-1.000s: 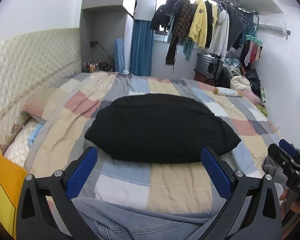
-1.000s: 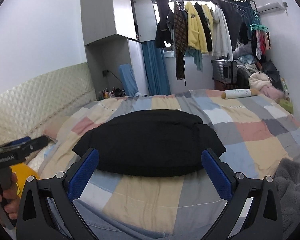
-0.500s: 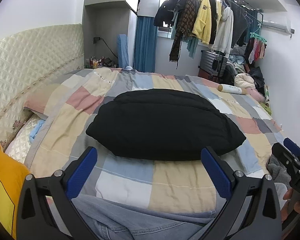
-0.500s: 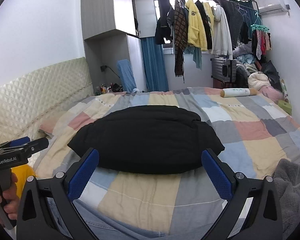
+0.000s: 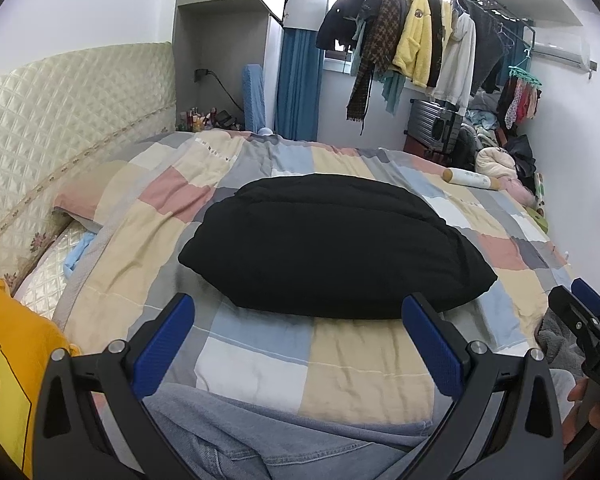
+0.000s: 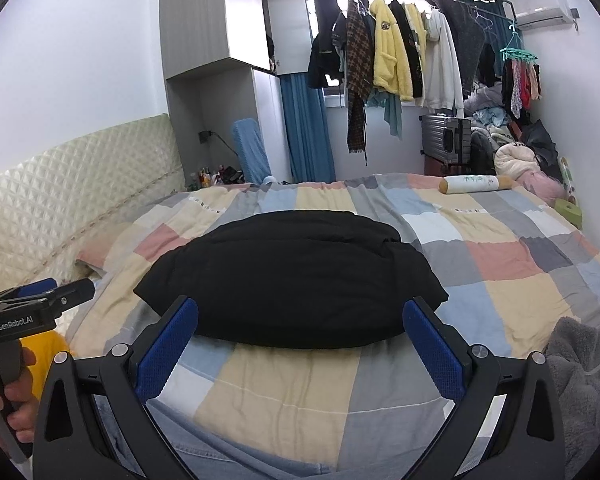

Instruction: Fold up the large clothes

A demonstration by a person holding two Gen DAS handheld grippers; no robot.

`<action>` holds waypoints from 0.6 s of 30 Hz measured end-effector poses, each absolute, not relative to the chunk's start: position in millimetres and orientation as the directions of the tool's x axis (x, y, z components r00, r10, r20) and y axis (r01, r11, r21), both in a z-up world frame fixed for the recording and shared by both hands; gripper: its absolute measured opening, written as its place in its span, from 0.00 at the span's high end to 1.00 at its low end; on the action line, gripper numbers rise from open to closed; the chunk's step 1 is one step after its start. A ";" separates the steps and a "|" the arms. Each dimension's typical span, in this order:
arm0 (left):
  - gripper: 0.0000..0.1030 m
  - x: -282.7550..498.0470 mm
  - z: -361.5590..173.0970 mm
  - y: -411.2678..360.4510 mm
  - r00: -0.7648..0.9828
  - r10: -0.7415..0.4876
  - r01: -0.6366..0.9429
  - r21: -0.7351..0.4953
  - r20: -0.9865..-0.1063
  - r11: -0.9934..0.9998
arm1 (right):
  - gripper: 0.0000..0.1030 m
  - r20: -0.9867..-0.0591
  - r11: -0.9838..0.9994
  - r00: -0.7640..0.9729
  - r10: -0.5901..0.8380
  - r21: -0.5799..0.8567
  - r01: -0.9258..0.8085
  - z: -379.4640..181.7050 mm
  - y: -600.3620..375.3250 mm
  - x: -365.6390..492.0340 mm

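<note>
Both grippers have pulled back, left gripper [image 5: 296, 328] and right gripper [image 6: 300, 334] released, empty; folded black padded garment [image 5: 332, 244] rests finished on the patchwork bed [image 5: 340, 364].

walls: plain white, AC unit [image 6: 542, 16] up at 1 o'clock
bed: patchwork quilt [image 6: 496, 256], padded cream headboard [image 6: 72, 196] at 9
window: blue curtain [image 6: 306, 128] at 12

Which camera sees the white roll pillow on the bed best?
The right wrist view. There the roll pillow lies in full side view at the far edge of the bed, both ends showing. In the left wrist view the same pillow looks smaller, squeezed toward the right edge of the picture.
</note>
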State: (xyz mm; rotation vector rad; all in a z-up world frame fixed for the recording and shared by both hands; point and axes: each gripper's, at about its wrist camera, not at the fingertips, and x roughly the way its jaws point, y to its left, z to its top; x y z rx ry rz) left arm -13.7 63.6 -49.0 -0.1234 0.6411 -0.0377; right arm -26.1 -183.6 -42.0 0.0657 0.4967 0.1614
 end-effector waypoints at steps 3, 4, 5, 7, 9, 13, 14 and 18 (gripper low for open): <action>0.00 -13.6 -49.2 63.7 0.800 -0.069 -0.008 -0.126 -0.596 0.992 | 0.00 -0.470 0.985 0.866 0.169 0.104 -0.136 -43.0 -184.5 -25.9; 0.00 -13.3 -49.1 63.7 0.798 -0.070 -0.007 -0.125 -0.598 0.992 | 0.00 -0.470 0.985 0.866 0.169 0.104 -0.136 -43.5 -184.9 -25.9; 0.00 -13.4 -49.3 64.1 0.798 -0.070 -0.007 -0.125 -0.598 0.992 | 0.00 -0.472 0.986 0.866 0.167 0.104 -0.134 -43.8 -184.8 -25.8; 0.00 -12.9 -49.4 64.3 0.796 -0.062 -0.015 -0.122 -0.602 0.992 | 0.00 -0.473 0.986 0.865 0.167 0.103 -0.134 -44.4 -185.7 -25.9; 0.00 -12.2 -51.5 63.1 0.791 -0.063 -0.015 -0.123 -0.609 0.992 | 0.00 -0.474 0.986 0.865 0.164 0.103 -0.130 -44.3 -186.0 -25.9; 0.00 -11.8 -53.1 61.7 0.788 -0.054 -0.019 -0.113 -0.613 0.993 | 0.00 -0.469 0.987 0.869 0.157 0.109 -0.119 -43.3 -189.8 -25.3; 0.00 -12.1 -52.9 60.5 0.788 -0.053 -0.018 -0.109 -0.613 0.994 | 0.00 -0.471 0.987 0.868 0.158 0.109 -0.121 -43.4 -190.0 -24.8; 0.00 -12.9 -52.8 56.9 0.783 -0.059 -0.009 -0.107 -0.619 0.994 | 0.00 -0.477 0.987 0.865 0.157 0.103 -0.123 -44.5 -188.8 -24.2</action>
